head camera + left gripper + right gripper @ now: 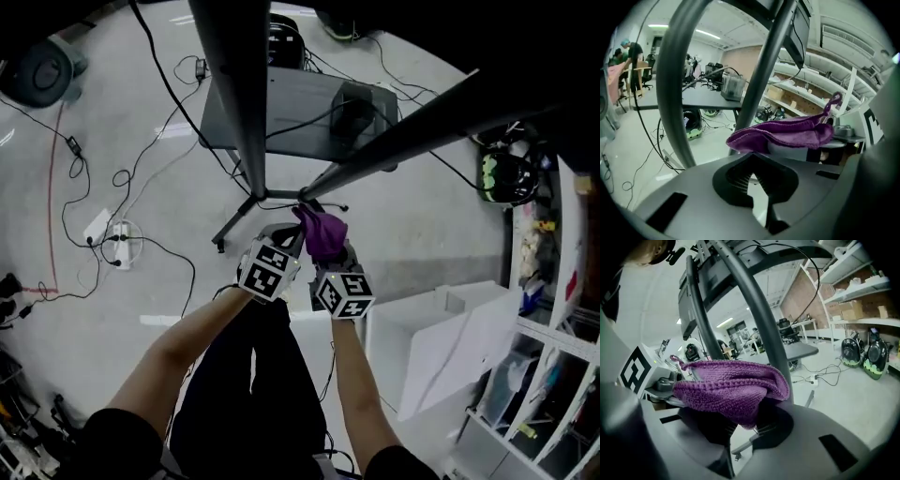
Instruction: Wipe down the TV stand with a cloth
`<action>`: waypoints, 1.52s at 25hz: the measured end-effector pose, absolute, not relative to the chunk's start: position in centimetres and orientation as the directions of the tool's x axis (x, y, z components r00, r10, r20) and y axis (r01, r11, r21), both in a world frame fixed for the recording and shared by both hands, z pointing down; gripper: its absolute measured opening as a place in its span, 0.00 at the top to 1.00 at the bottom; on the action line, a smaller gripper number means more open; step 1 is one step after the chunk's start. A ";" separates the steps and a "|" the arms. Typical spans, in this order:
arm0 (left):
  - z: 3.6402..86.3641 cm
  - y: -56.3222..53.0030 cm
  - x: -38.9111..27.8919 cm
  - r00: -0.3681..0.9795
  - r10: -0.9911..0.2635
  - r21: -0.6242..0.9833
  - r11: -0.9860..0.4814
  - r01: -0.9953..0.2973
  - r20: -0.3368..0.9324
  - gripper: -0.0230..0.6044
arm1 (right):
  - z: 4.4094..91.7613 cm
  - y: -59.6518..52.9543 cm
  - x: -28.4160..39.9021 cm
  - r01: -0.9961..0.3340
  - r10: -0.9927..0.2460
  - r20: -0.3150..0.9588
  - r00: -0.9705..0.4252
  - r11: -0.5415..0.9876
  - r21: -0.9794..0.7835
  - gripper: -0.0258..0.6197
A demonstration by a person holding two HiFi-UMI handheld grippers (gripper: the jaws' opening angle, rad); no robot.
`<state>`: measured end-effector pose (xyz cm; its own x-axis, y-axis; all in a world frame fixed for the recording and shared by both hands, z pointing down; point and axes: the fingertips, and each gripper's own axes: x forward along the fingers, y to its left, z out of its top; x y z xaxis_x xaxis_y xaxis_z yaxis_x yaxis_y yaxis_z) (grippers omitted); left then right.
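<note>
In the head view the dark TV stand pole (239, 94) rises toward me, and a second dark bar (412, 131) slants off to the right. My right gripper (325, 251) is shut on a purple cloth (323, 232), held against the stand where the bars meet. The right gripper view has the cloth (731, 385) draped over the jaws of the right gripper (740, 427), with the pole (759, 319) just behind. My left gripper (284, 236) sits close beside it, on the left. Its jaws (754, 180) stand slightly apart with nothing between them, the cloth (787, 131) just ahead.
Cables and a power strip (117, 234) lie across the grey floor to the left. A grey platform (300, 112) carries a dark box behind the stand. A white open box (441, 347) and stocked shelves (562, 375) stand to the right, near my right arm.
</note>
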<state>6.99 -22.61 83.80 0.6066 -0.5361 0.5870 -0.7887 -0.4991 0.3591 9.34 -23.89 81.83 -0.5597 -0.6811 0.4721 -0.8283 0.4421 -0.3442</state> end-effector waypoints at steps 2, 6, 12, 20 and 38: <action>80.5 -22.2 6.7 0.602 -0.562 0.386 -0.464 -0.797 0.567 0.95 | 78.7 -23.8 9.0 -0.823 -0.689 0.452 -0.567 0.446 -0.352 0.86; 74.9 -22.4 5.7 0.583 -0.623 0.409 -0.417 -0.812 0.521 0.95 | 72.6 -24.6 9.1 -0.826 -0.734 0.393 -0.554 0.427 -0.368 0.86; 67.9 -22.6 5.4 0.543 -0.691 0.378 -0.396 -0.837 0.477 0.95 | 64.3 -24.2 10.8 -0.827 -0.770 0.360 -0.527 0.368 -0.424 0.86; 57.8 -21.1 6.8 0.581 -0.732 0.370 -0.461 -0.807 0.355 0.95 | 53.6 -22.7 12.0 -0.800 -0.800 0.247 -0.546 0.411 -0.437 0.86; 39.6 -18.4 0.2 0.547 -0.828 0.207 -0.518 -0.830 0.122 0.95 | 37.2 -16.8 8.7 -0.702 -0.749 0.002 -0.662 0.620 -0.350 0.86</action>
